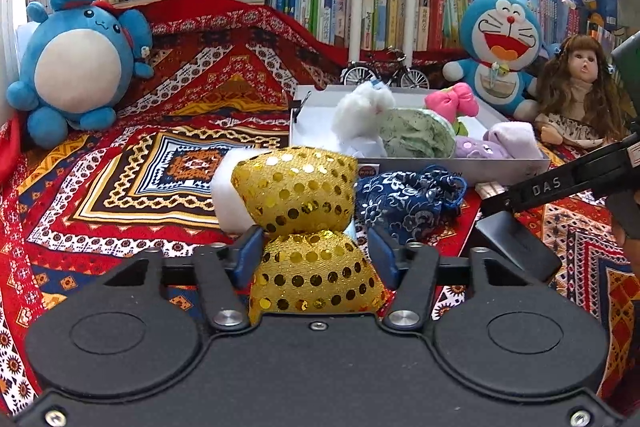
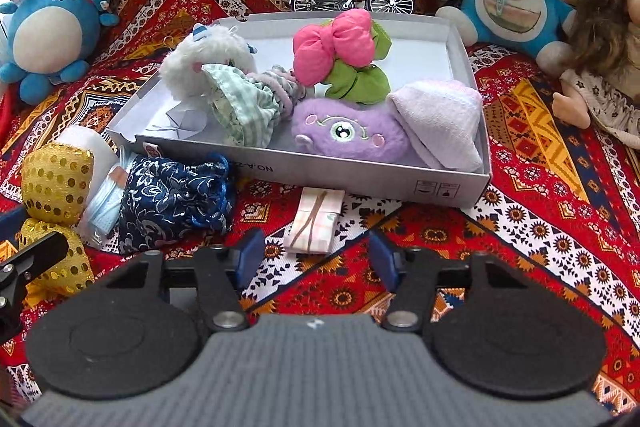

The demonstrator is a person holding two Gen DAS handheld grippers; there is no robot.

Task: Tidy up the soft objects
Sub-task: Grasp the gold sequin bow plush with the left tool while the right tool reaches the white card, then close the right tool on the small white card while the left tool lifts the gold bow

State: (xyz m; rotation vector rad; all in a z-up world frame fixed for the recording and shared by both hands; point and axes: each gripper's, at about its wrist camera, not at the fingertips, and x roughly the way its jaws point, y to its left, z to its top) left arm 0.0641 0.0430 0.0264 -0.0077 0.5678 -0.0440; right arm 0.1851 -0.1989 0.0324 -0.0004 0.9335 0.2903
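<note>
My box (image 2: 472, 187) holds 5 soft toys already. My left tongs (image 1: 316, 247) pinch the gold bow (image 1: 298, 195); my right tongs (image 2: 316, 251) are spread, the blue pouch (image 2: 172, 203) waits outside.

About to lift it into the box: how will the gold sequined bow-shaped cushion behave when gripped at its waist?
The gold sequined cushion looks stuffed and soft, so it should squash and feel light. Its pinched waist sits between the left tool, probably a secure hold. Both lobes may droop, and the sequins could be slippery.
</note>
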